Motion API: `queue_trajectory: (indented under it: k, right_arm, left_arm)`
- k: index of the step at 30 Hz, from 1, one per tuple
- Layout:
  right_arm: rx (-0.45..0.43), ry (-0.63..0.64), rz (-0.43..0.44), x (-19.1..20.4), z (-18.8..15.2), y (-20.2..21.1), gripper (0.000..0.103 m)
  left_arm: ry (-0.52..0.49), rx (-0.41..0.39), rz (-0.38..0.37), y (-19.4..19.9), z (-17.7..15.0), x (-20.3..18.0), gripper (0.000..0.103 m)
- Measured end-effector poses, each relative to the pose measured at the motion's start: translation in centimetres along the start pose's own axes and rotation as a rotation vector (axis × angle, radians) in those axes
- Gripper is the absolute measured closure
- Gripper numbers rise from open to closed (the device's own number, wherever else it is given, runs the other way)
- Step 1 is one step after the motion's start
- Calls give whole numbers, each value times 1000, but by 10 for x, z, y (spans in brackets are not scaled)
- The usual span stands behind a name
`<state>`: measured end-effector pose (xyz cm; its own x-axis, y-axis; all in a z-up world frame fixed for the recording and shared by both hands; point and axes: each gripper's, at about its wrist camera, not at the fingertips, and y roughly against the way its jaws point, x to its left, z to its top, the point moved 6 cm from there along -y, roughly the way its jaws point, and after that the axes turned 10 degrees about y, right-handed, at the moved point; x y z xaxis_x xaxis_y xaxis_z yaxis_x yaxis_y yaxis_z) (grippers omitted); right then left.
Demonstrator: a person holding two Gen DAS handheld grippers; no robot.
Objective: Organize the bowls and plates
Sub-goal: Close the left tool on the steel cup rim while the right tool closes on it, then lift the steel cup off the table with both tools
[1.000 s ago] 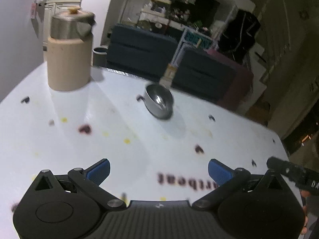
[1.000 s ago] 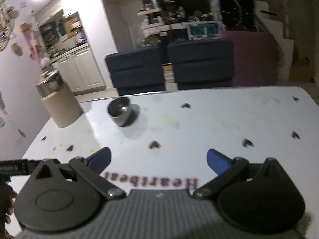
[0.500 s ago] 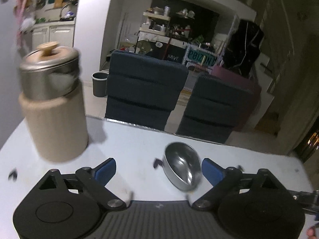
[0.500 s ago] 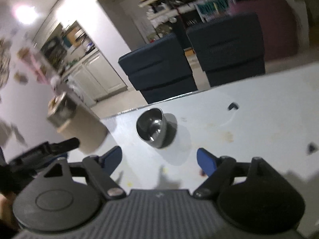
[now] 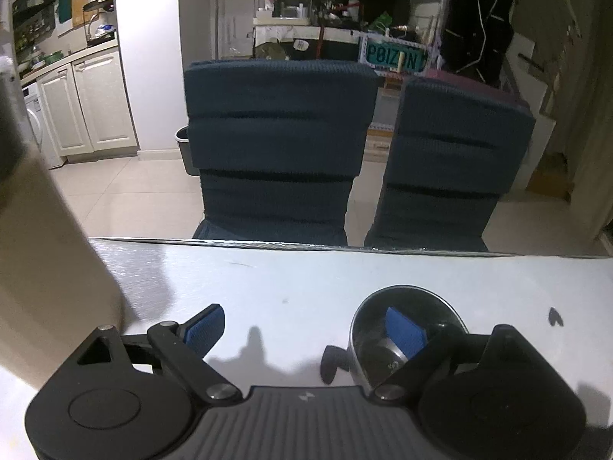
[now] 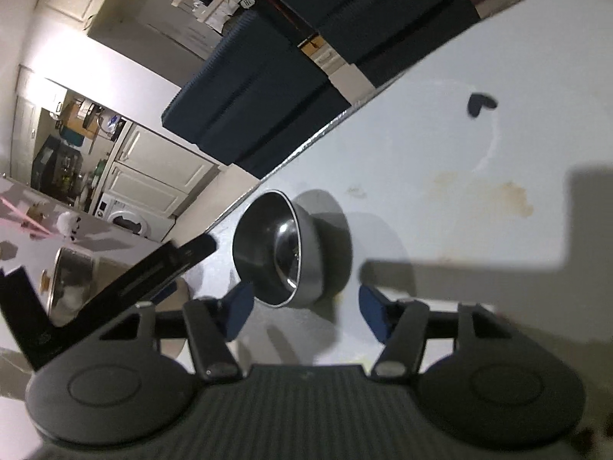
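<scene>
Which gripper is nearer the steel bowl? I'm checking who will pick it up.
Left. The left gripper is open with one blue pad inside the steel bowl. The right gripper is open too, just short of the bowl, which lies ahead of its fingertips.

A small shiny steel bowl sits upright on the white table, near its far edge.

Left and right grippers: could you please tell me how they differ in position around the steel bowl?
The left gripper has one pad over the bowl's inside; the right gripper has both pads outside it, just short. The left gripper sits level, the right gripper rolled sideways. Both are open.
</scene>
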<state>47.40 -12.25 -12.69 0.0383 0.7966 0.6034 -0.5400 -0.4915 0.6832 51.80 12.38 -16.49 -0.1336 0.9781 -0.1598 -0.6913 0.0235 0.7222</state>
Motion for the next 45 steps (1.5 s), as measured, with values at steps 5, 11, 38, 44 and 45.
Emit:
queue_trajectory:
  k: [5, 11, 38, 44, 45]
  right_arm:
    - [-9, 19, -32, 6, -1, -15, 43]
    - [15, 125, -80, 12, -6, -27, 54]
    - [28, 581, -161, 49, -8, -20, 97]
    - [18, 630, -123, 60, -22, 14, 98]
    - [15, 638, -115, 62, -25, 23, 98]
  left_arm:
    - [-32, -4, 39, -12, 3, -5, 15]
    - [-25, 20, 58, -20, -1, -2, 17]
    - [75, 79, -81, 32, -27, 21, 98]
    - [81, 42, -91, 87, -39, 17, 98]
    - [79, 32, -92, 98, -41, 14, 98]
